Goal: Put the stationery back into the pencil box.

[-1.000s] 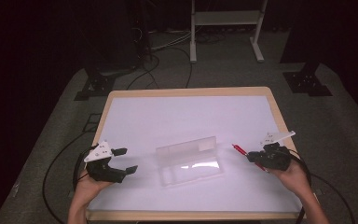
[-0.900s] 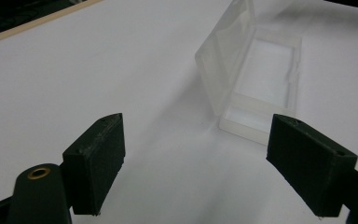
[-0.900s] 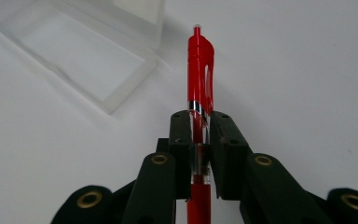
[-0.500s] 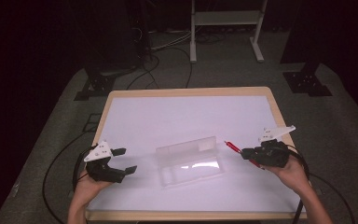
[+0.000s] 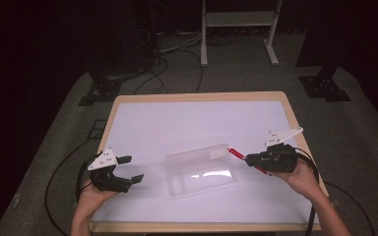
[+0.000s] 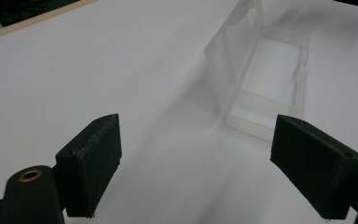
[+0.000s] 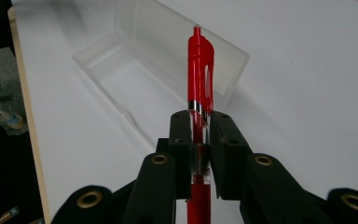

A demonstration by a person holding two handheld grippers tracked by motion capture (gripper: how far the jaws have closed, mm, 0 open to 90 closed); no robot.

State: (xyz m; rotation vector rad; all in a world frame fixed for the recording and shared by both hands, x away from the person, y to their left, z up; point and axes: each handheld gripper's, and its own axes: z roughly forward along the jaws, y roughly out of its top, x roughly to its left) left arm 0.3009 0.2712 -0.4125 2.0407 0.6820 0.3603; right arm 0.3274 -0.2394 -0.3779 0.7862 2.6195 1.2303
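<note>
Red pen (image 7: 200,70) clamped between the black pads of the right gripper (image 5: 250,161), barrel pinched just below the silver ring, clip end sticking out ahead of the jaws. Seen from above as a short red stick (image 5: 236,154) poking from the gripper toward the clear plastic box (image 5: 200,169), tip just beside the box's right end, off the table surface. Held by the person's right hand (image 5: 302,179) near the right edge of the white table (image 5: 177,123), cable trailing off behind.

Clear box open, lid standing up along the far side, tray lying flat on the white top near the middle, slightly toward the near edge. Empty tray in the right gripper view (image 7: 135,79), straight ahead of the pen and beyond it.

Left gripper (image 5: 133,168) spread wide, nothing between its pads (image 6: 93,163), resting low at the near left part of the table in the left hand (image 5: 96,194). Same box in the left gripper view (image 6: 261,79), ahead and a little to the right of the open jaws, well apart from them.

Wooden rim around the table, dark floor and cables beyond.
</note>
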